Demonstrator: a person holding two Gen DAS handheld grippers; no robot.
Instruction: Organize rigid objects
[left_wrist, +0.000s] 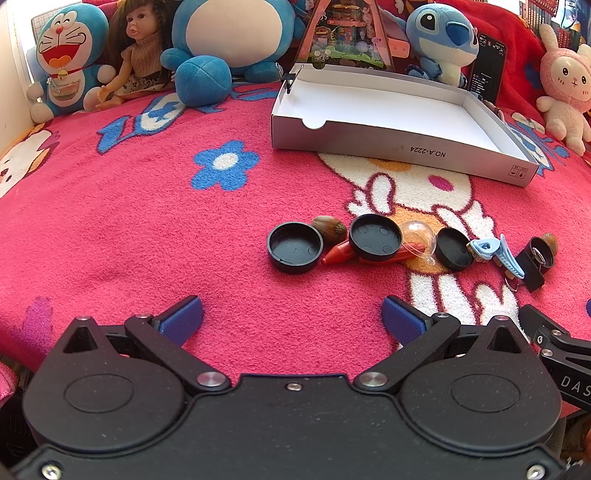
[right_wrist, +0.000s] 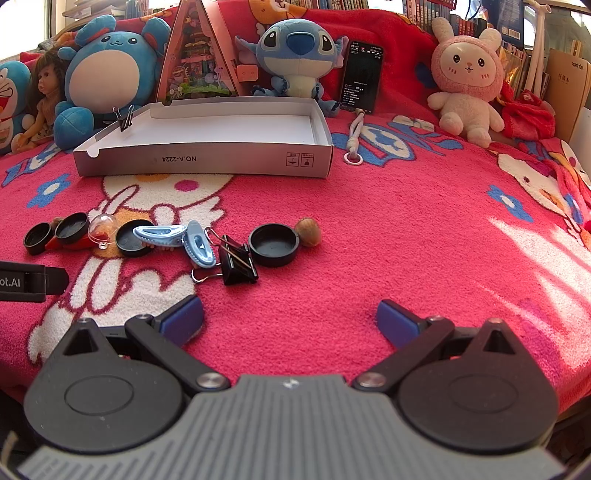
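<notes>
Pink fleece blanket (right_wrist: 369, 229) carries scattered black round plastic caps (left_wrist: 294, 246), blue hair clips (right_wrist: 197, 245) and a black binder clip (right_wrist: 236, 264) ahead of both wide-spread, empty grippers, left gripper (left_wrist: 291, 317) and right gripper (right_wrist: 290, 317); beyond them lies the shallow white cardboard box (right_wrist: 207, 158).

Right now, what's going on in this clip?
Nothing is being handled yet. The left claw and right claw both hang open over a pink blanket. A row of small things lies ahead of them: black lids, blue hair clips, a binder clip, nuts and a clear dome. The white box behind holds none of them; one binder clip grips its rim.
</notes>
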